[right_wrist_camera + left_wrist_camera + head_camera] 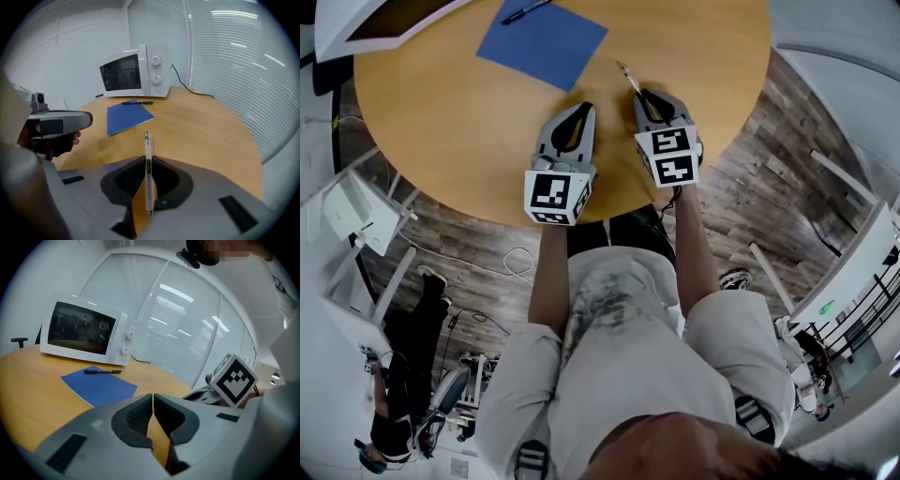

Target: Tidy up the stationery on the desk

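Item: right tool (148, 161), jaws drawn nearly together on a clear-barrelled plastic pen (148, 173), which is held along the jaws' own line with one end jutting forward past the tips, above the near part of the round pale-wood desk (441, 122). Item: left tool (153, 397), jaws fully together with nothing between them, just beside the right one. Item: flat blue rectangular notebook (546, 42), lying on the desk ahead of both tools, toward the far side. Item: slim black pen (102, 372), resting at the notebook's far edge, long axis crosswise to the left tool's line of approach. Item: white microwave oven (84, 329), beyond the notebook. Judgement: the black pen lies forward and leftward, and the empty left tool, being nearer, is the likelier to take it.
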